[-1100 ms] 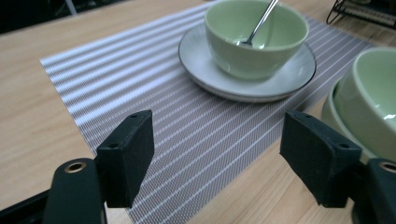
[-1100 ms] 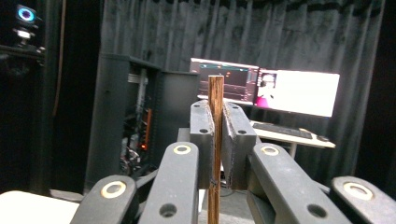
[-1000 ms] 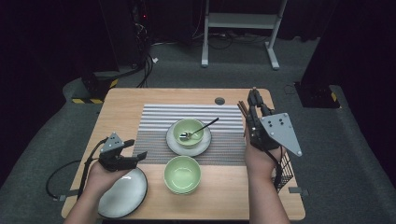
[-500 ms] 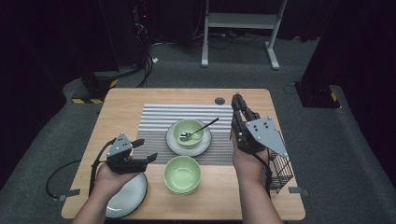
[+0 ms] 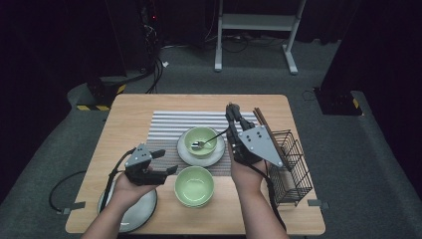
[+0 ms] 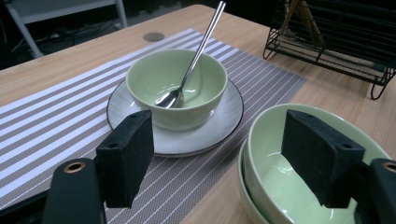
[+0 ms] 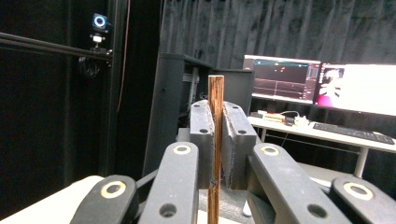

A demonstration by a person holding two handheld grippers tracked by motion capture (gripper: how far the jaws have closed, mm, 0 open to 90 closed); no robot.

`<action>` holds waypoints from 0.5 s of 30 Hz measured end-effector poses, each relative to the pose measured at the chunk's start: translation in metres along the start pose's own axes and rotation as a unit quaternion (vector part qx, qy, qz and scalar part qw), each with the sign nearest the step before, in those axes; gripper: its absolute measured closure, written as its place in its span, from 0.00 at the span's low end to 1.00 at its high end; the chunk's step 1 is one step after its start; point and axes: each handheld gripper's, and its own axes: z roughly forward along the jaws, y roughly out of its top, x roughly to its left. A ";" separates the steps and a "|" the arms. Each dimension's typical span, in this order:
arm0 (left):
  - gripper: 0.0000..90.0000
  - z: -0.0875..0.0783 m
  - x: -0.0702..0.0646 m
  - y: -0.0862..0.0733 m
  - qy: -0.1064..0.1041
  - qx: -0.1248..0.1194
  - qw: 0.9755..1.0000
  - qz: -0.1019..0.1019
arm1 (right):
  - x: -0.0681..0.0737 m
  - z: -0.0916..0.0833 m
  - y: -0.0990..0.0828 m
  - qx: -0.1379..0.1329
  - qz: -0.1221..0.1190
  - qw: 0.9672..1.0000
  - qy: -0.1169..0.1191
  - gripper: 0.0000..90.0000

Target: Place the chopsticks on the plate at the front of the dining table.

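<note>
The right claw (image 7: 215, 140) is clenched on a brown wooden stick (image 7: 215, 107), most likely a chopstick, which stands upright between the two pads and pokes just above their tips. In the right gripper view its long axis runs straight up and down, and its lower end is cut off at the bottom edge. From the high view the right claw (image 5: 233, 115) sits over the striped mat (image 5: 166, 124), close to the handle of the spoon (image 5: 208, 139) that leans in the small green bowl (image 5: 200, 141) on a white plate (image 5: 186, 154); there the stick itself is too thin to pick out among the dark jaws. The left claw (image 5: 166, 162) is released, with nothing between its pads. The left gripper view looks past them to the bowl and spoon, handle tilting up and away, and to a wide green bowl (image 6: 299, 158) close by, cut off at the frame's lower edge. A black wire rack (image 5: 288, 164) stands at the desk's (image 5: 129, 107) right side.
</note>
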 end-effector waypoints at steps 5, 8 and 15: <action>0.28 0.008 0.001 0.000 -0.008 0.001 1.000 -0.006 | 0.009 0.003 -0.003 0.001 0.002 1.000 0.010 0.93; 0.28 0.012 0.003 0.000 -0.014 0.001 1.000 -0.012 | 0.015 0.006 -0.004 0.003 0.002 1.000 0.017 0.93; 0.28 0.017 0.004 0.000 -0.036 -0.006 0.999 -0.018 | 0.029 0.011 -0.007 0.004 0.008 0.999 0.034 0.93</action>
